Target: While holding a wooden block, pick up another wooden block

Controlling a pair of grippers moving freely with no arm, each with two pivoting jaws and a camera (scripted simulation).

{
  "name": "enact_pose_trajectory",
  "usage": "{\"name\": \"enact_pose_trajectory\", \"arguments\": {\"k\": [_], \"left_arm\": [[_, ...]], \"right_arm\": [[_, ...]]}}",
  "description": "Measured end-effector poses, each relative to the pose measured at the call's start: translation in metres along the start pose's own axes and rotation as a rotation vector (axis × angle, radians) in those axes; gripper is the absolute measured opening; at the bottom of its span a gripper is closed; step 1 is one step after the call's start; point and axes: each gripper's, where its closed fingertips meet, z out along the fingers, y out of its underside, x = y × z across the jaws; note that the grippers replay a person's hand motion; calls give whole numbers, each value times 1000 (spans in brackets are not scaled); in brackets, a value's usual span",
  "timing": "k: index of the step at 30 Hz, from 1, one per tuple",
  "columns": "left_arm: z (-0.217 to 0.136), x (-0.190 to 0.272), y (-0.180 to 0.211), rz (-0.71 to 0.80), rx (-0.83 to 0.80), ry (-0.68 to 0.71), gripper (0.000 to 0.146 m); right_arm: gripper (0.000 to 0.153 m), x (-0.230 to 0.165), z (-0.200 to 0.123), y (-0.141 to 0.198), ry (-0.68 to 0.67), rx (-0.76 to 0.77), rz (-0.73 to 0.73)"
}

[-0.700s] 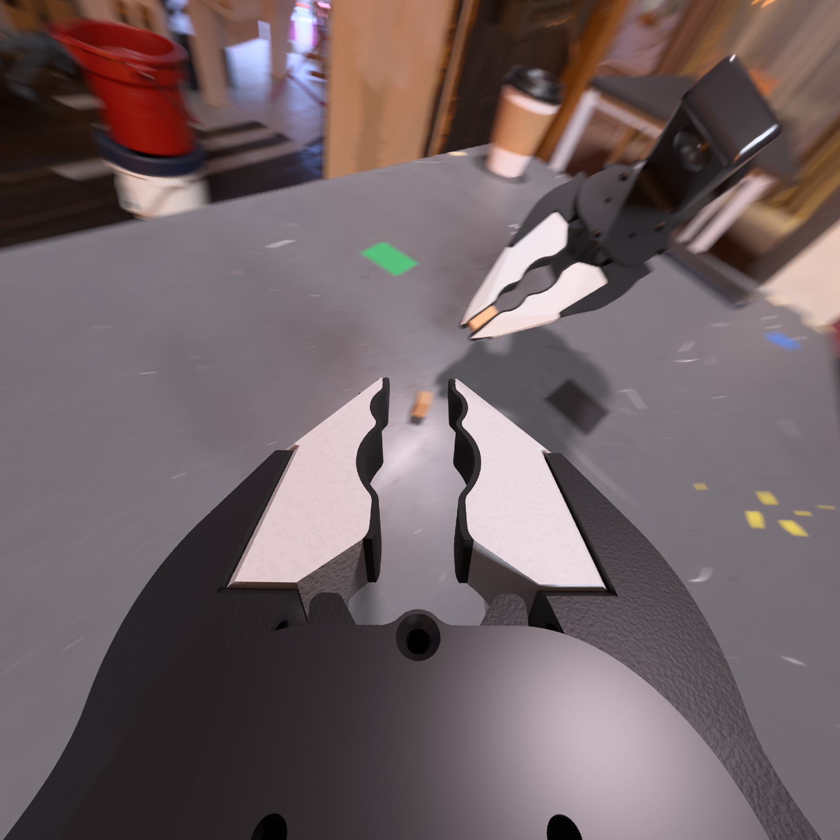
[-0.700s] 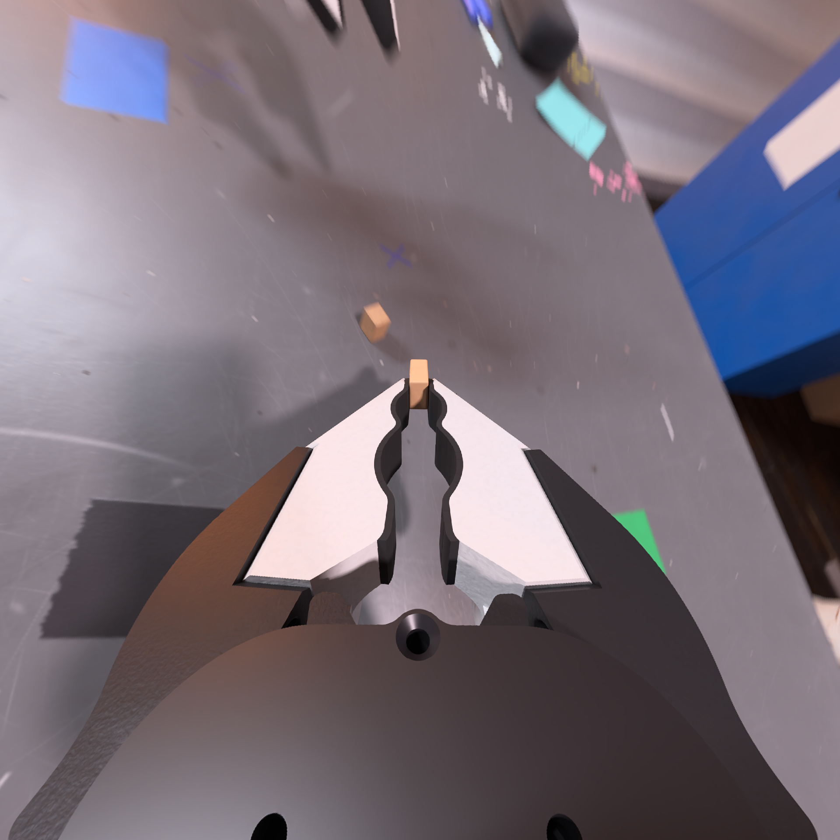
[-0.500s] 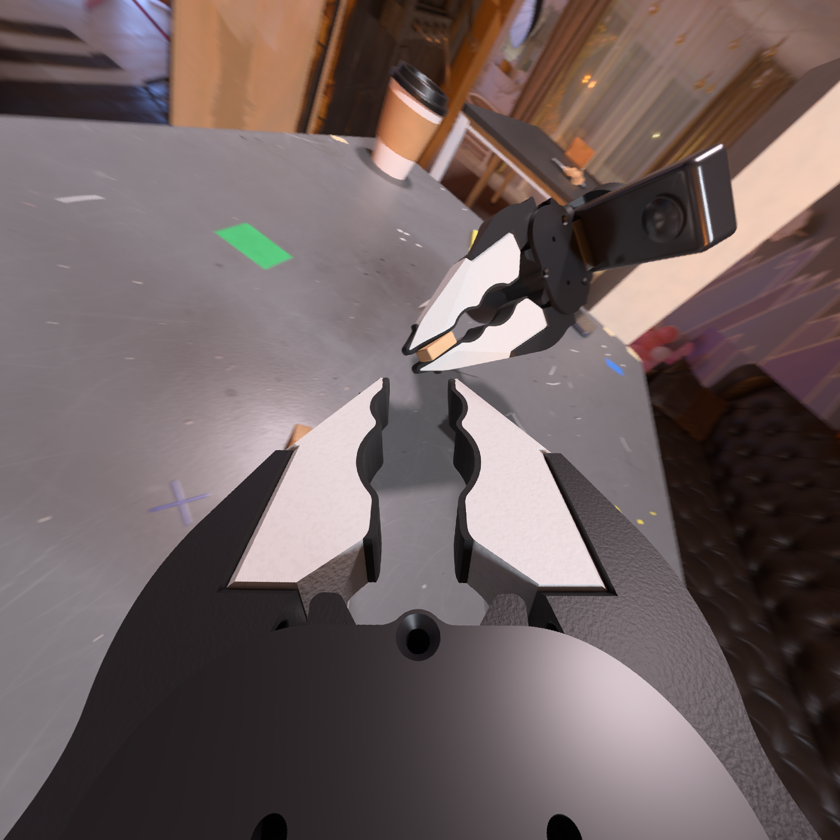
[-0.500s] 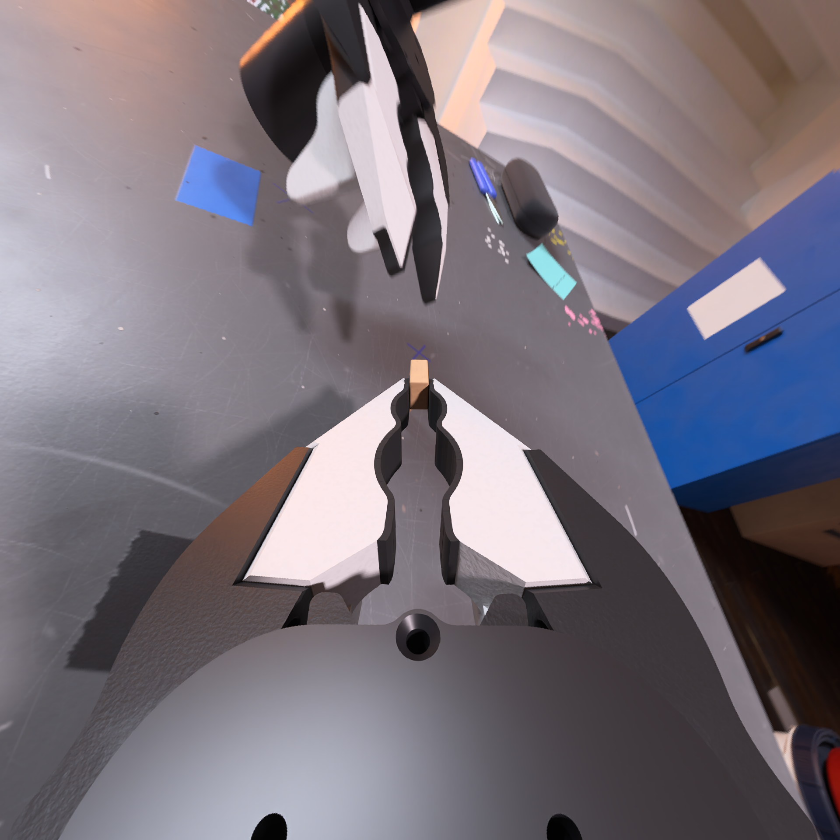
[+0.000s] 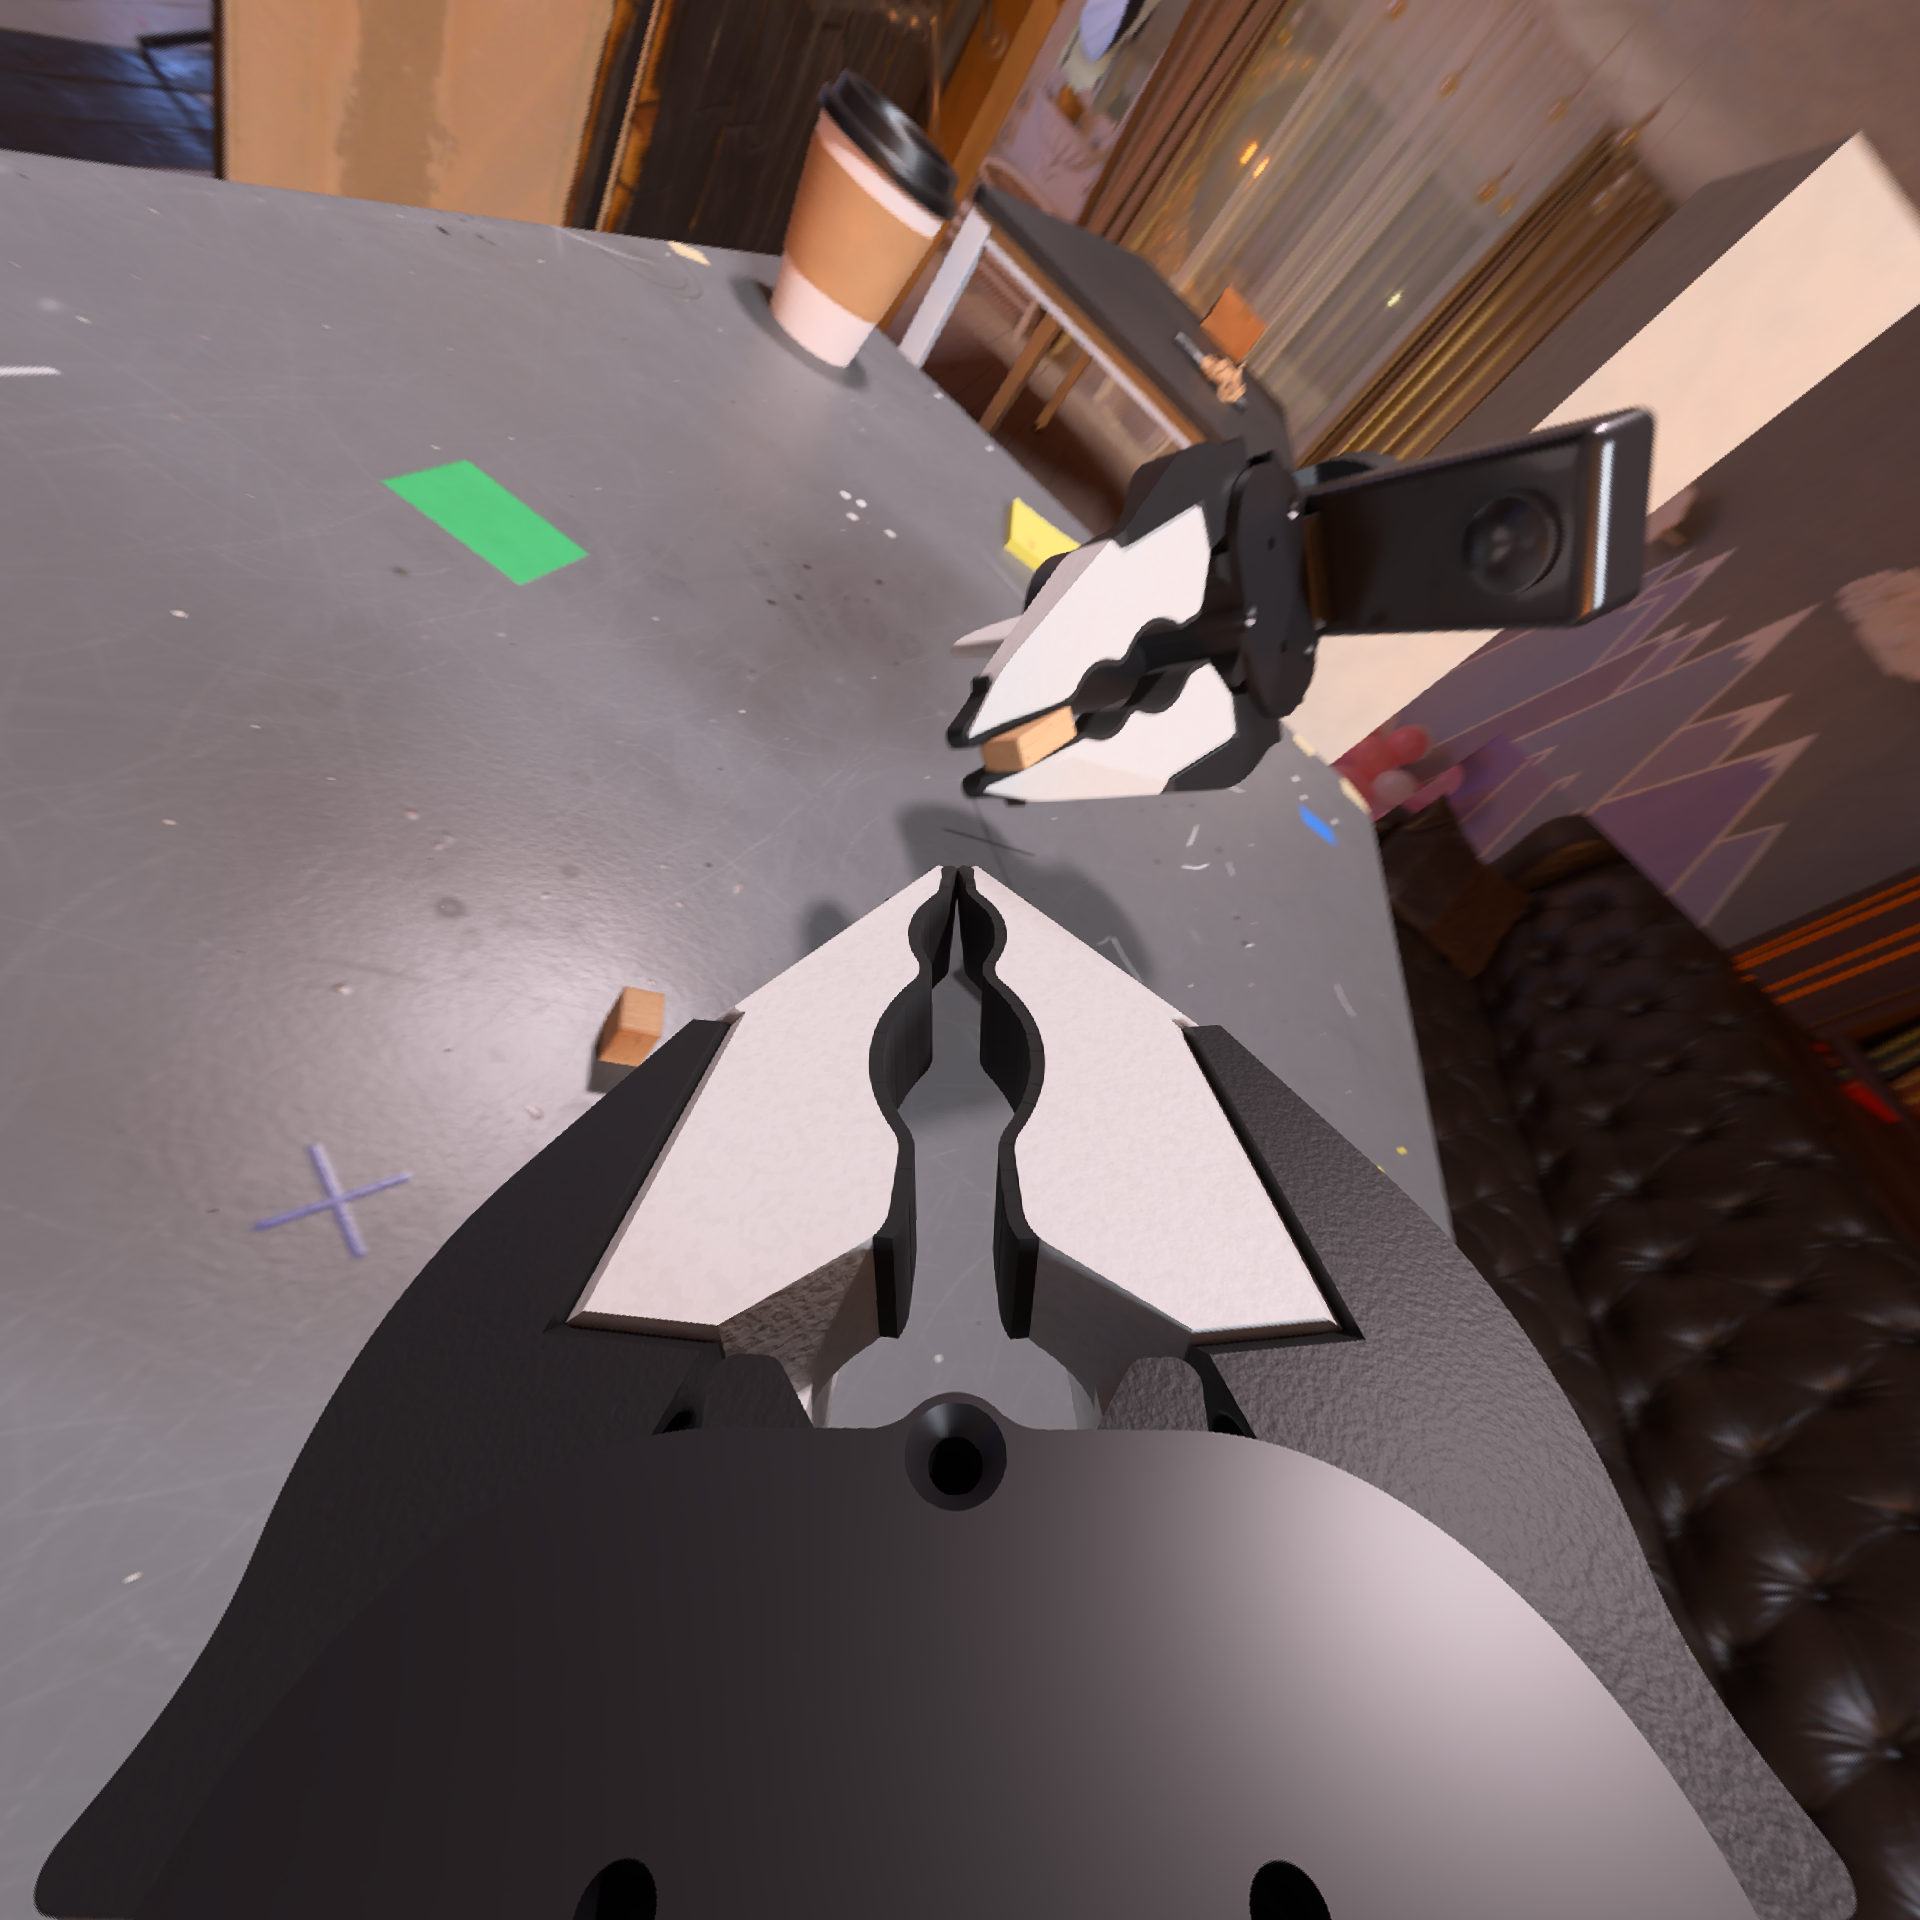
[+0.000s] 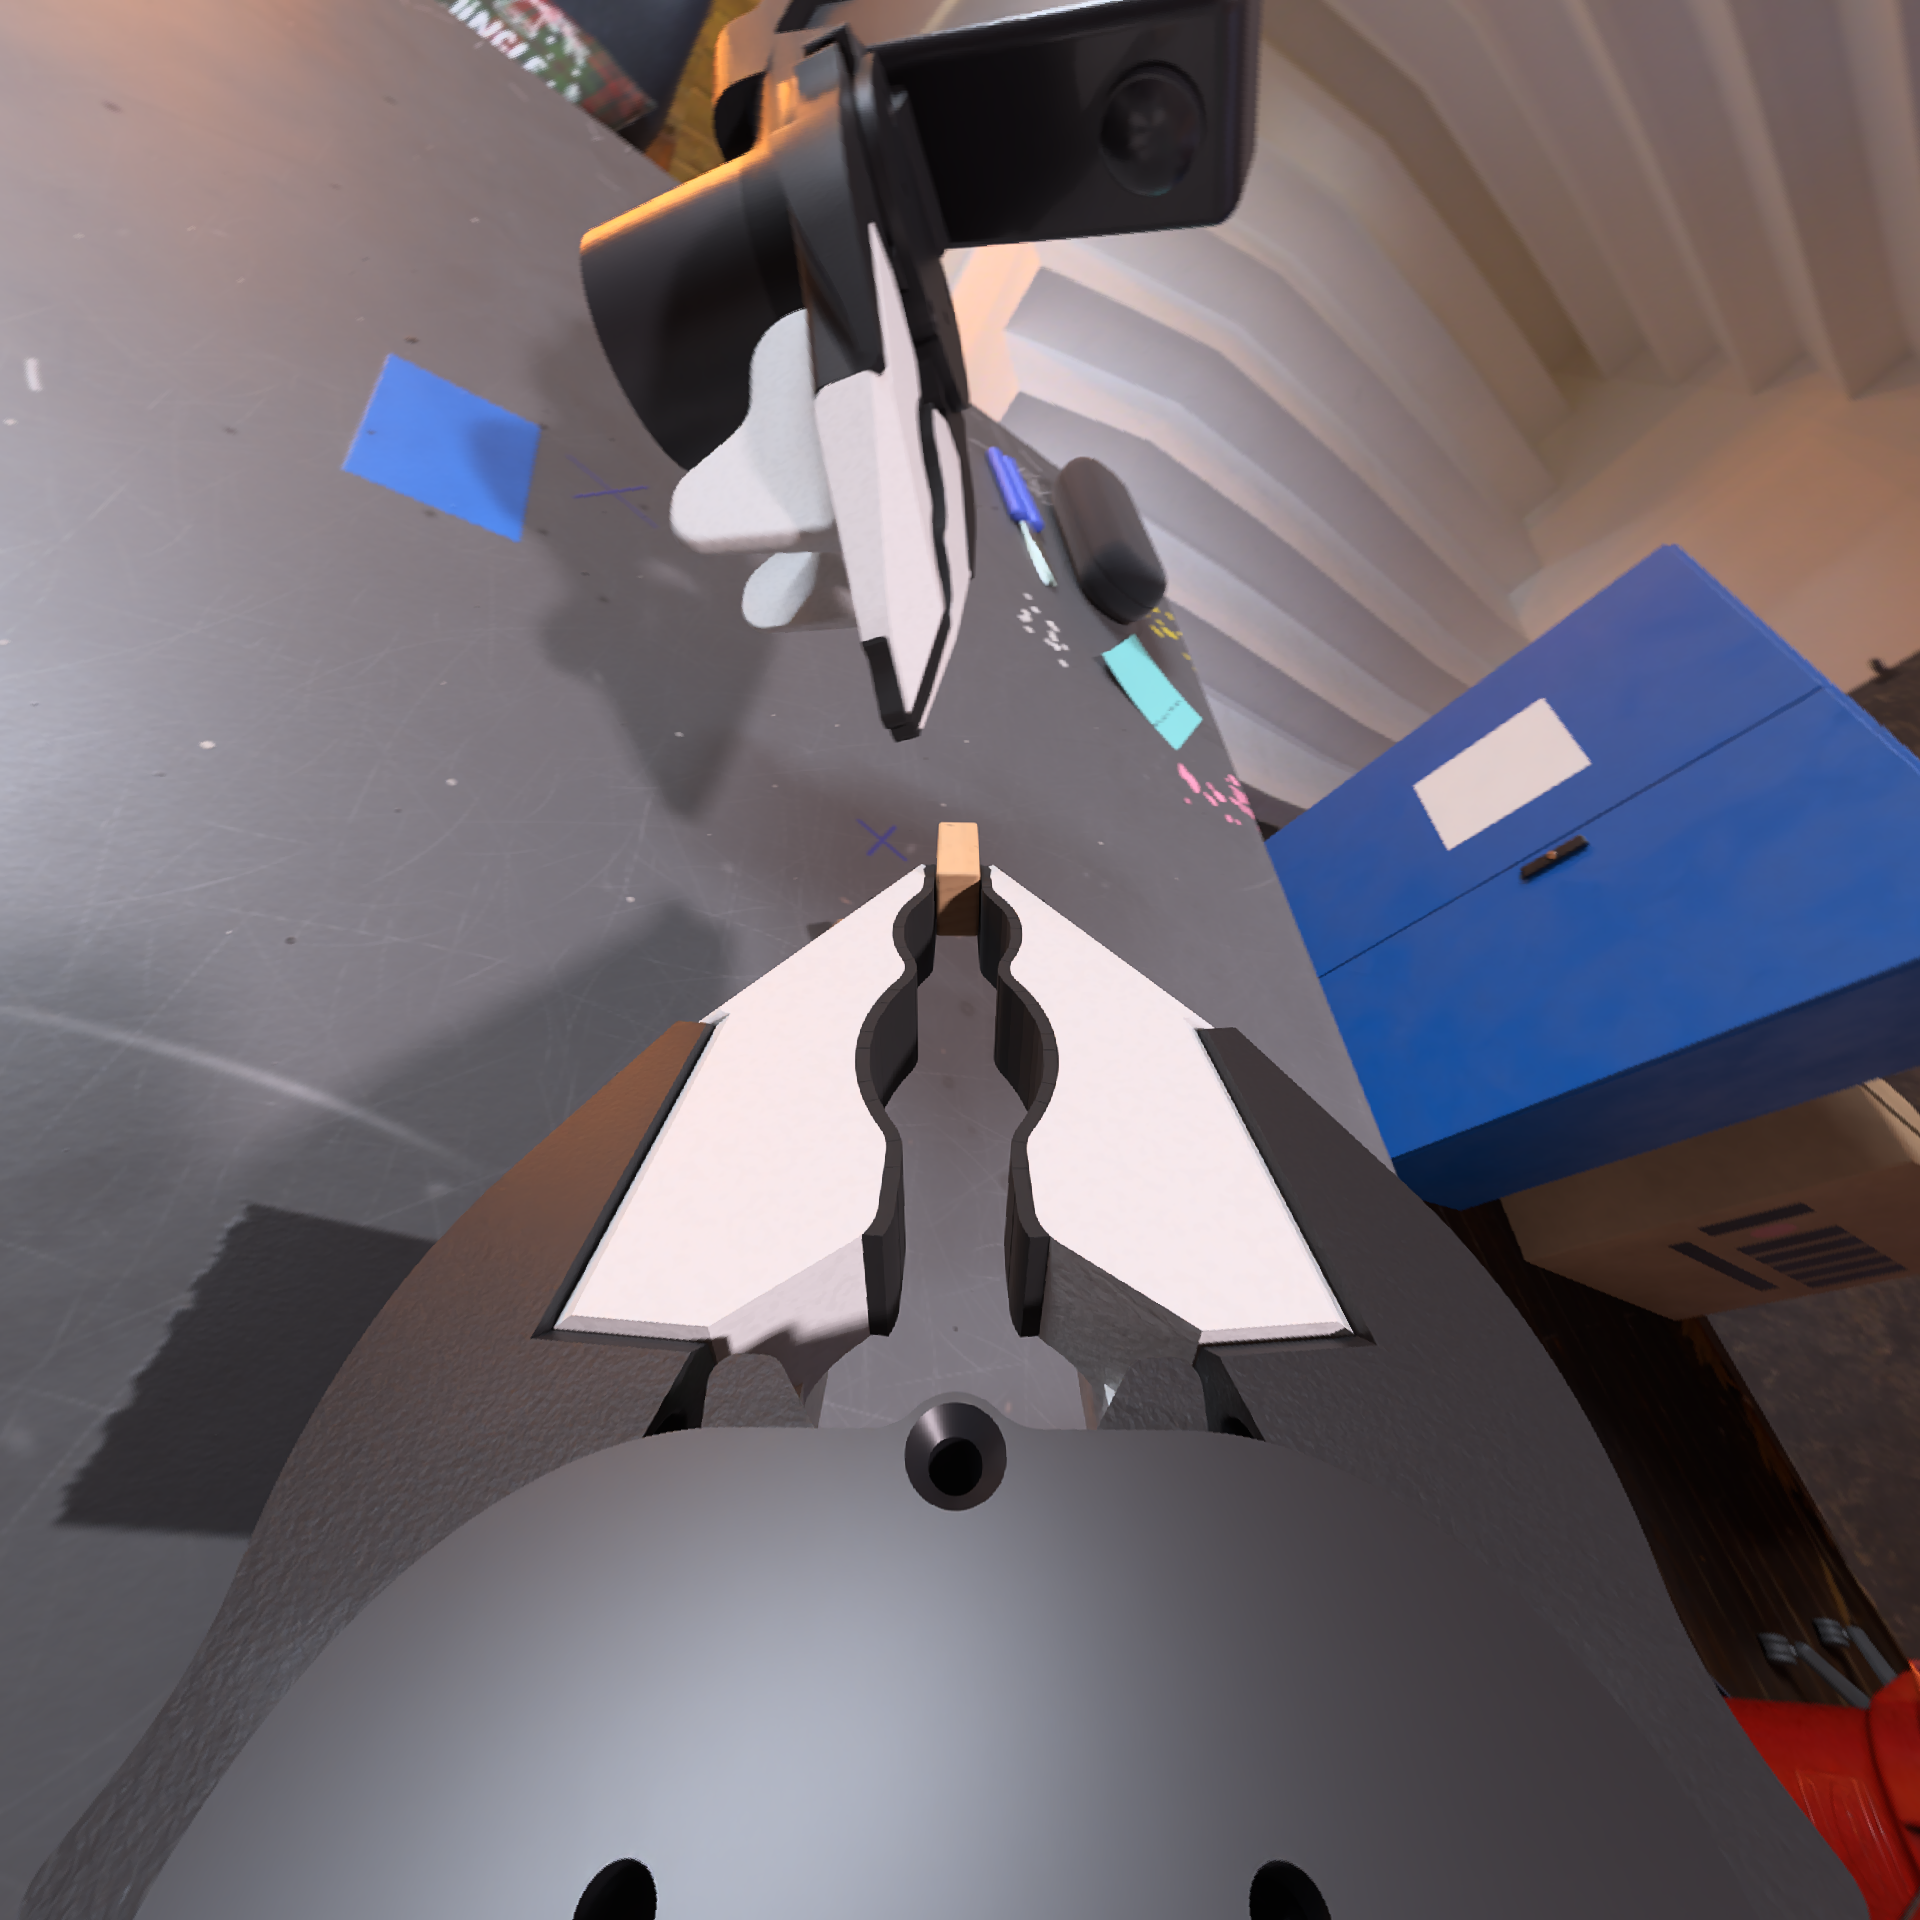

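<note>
Your right gripper [image 6: 957, 883] grasps a wooden block [image 6: 957, 878] at its fingertips, above the grey table [image 5: 312, 779]. Your left gripper [image 5: 957, 883] is clenched on nothing, tilted down toward the table. The second wooden block [image 5: 630, 1027] lies on the table, just left of the left gripper.

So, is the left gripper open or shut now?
Shut, and empty. The left gripper has its fingertips together with nothing between them; the loose wooden block lies on the table beside it.
</note>
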Motion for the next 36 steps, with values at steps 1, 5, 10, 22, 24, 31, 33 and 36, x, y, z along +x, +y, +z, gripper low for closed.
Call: {"name": "enact_pose_trajectory", "arguments": {"k": [1, 5, 10, 22, 24, 31, 33, 36], "left_arm": [[0, -3, 0, 18, -12, -23, 0], [-3, -18, -3, 68, -38, -114, 0], [-9, -47, 11, 151, -161, -295, 2], [17, -84, 55, 397, -503, -489, 24], [19, -84, 54, 402, -508, -487, 18], [20, -87, 50, 411, -501, -501, 9], [15, -89, 41, 416, -459, -521, 9], [-1, -104, 21, 416, -406, -603, 9]], "right_arm": [[6, 4, -2, 0, 17, 6, 6], [6, 12, -6, 7, 49, -20, 26], [6, 22, -13, 18, 83, -69, 62], [6, 60, -60, 52, 254, -137, 274], [6, 64, -68, 59, 272, -134, 330], [6, 67, -72, 67, 283, -155, 378], [6, 66, -71, 68, 287, -163, 377], [6, 72, -73, 72, 327, -171, 392]]}}
